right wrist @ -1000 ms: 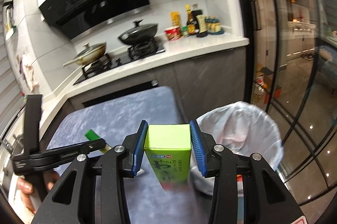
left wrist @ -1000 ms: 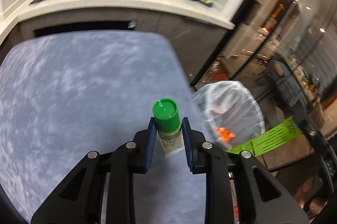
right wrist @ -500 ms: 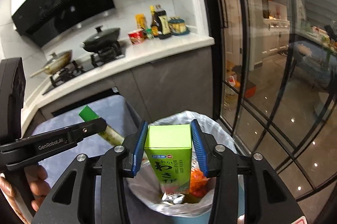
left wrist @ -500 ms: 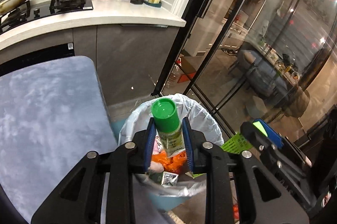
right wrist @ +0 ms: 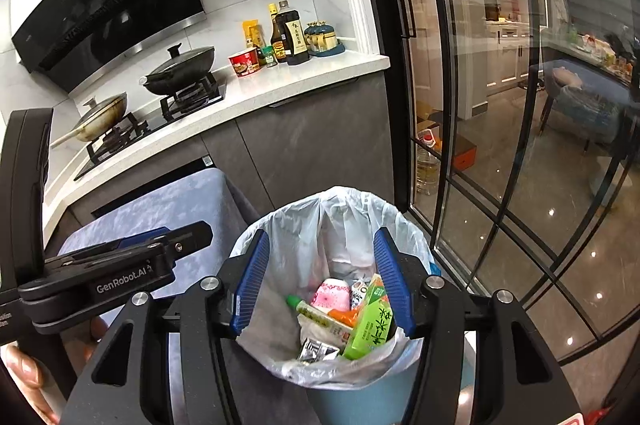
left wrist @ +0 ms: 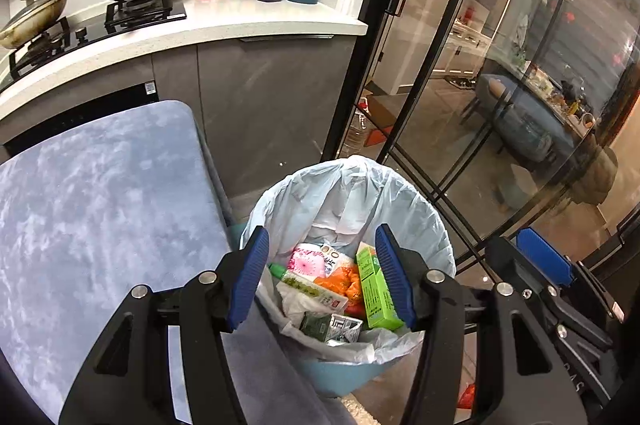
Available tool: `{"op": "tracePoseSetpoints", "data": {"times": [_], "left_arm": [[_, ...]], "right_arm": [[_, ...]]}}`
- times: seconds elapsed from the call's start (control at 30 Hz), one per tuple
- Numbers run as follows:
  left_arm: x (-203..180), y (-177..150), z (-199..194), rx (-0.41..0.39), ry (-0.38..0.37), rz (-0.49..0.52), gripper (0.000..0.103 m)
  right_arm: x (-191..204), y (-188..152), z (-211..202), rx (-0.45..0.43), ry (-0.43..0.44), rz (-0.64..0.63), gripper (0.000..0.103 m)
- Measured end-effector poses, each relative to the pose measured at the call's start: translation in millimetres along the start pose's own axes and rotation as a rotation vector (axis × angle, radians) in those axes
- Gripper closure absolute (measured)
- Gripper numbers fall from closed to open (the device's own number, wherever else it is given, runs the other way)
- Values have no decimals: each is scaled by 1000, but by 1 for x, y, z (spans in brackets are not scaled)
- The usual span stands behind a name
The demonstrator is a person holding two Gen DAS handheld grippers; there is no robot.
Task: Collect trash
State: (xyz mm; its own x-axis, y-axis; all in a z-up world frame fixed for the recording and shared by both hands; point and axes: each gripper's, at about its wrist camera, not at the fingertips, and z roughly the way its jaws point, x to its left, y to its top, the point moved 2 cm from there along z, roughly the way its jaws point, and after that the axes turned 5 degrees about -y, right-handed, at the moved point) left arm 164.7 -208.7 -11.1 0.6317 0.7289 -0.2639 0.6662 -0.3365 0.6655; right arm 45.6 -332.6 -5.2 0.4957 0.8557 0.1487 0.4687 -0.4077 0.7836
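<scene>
Kitchen counter beside glass doors.
A lidded black wok (right wrist: 178,68) sits on the stove; sauce bottles (right wrist: 289,35) and a red cup (right wrist: 244,62) stand nearby.

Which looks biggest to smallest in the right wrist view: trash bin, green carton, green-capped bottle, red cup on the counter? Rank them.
1. Trash bin
2. Green carton
3. Green-capped bottle; close to the carton, so that order is unsure
4. Red cup; it looks smallest, but it stands far off.
</scene>
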Motion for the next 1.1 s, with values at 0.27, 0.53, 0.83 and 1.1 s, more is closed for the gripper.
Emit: {"op": "tracePoseSetpoints", "data": {"times": [0.27, 0.53, 0.83, 1.1], "left_arm": [[4, -20, -31, -15, 83, 8, 50], [16, -51, -65, -18, 184, -8, 40], [26, -87, -99, -16, 230, -29, 29], [27, -110, -112, -13, 258, -32, 19]], "right_arm": [[14, -20, -23, 50, 15, -12, 42], [28, -45, -50, 81, -16, -52, 31], [36, -71, -72, 100, -29, -78, 23], [40, -87, -83, 109, -55, -132, 17]]}}
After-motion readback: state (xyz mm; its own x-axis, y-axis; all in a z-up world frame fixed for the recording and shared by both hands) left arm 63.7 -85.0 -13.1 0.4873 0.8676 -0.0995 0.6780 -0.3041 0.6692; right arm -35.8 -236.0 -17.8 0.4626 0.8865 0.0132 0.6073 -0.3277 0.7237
